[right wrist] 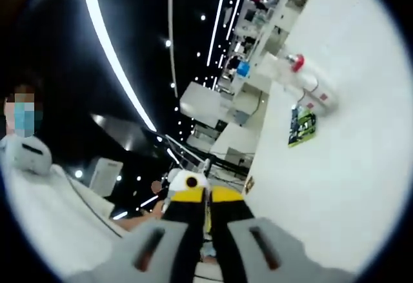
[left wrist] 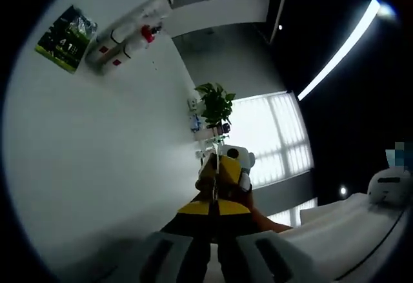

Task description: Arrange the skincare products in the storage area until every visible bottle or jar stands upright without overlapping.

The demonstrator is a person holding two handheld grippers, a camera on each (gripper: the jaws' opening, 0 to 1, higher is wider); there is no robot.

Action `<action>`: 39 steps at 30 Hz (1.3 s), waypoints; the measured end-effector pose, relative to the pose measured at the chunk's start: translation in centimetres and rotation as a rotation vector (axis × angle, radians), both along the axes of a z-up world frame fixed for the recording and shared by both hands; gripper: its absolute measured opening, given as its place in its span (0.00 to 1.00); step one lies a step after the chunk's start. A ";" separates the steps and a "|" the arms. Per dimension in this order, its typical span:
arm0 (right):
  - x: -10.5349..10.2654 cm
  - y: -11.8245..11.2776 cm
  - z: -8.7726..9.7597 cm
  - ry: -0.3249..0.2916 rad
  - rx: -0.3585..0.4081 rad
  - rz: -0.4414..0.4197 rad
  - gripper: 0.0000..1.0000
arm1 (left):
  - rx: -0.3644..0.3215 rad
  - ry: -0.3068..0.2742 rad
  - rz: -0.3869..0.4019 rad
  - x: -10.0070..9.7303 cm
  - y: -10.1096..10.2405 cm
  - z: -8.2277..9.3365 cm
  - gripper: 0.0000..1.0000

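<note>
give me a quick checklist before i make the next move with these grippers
1. Bottles and storage area located: cannot tell. Both views aim up at the white wall and the ceiling light strip.
2. Left gripper ready to grasp: not ok. Its jaws are closed together.
3. Right gripper ready to grasp: cannot tell. Its jaws stand close with a thin line between them.
4. Room between the grippers: not ok. In the left gripper view the right gripper sits just past the left jaw tips.
5. Cameras aimed at the work: not ok. Tilt both down, probably, before reaching.
</note>
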State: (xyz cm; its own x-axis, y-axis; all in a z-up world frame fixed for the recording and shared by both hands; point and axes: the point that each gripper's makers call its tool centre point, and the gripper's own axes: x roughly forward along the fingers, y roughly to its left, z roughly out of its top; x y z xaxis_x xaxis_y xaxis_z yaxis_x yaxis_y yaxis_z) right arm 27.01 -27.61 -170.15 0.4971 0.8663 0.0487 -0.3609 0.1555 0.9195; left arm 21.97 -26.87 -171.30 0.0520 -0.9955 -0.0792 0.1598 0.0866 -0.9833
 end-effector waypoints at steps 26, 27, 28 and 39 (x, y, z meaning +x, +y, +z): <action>-0.9 -3.6 -0.8 -0.019 0.033 0.152 0.00 | 0.113 0.030 0.075 0.5 -3.8 -0.4 0.01; -0.9 -3.7 -0.9 -0.013 0.036 0.155 0.00 | 0.121 0.028 0.081 0.6 -3.9 -0.5 0.01; -0.8 -3.7 -0.9 -0.009 0.040 0.157 0.00 | 0.129 0.029 0.096 0.6 -3.9 -0.7 0.02; 0.4 -3.2 -0.4 -0.022 0.026 0.131 0.10 | 0.117 -0.001 0.128 2.0 -1.7 -0.3 0.00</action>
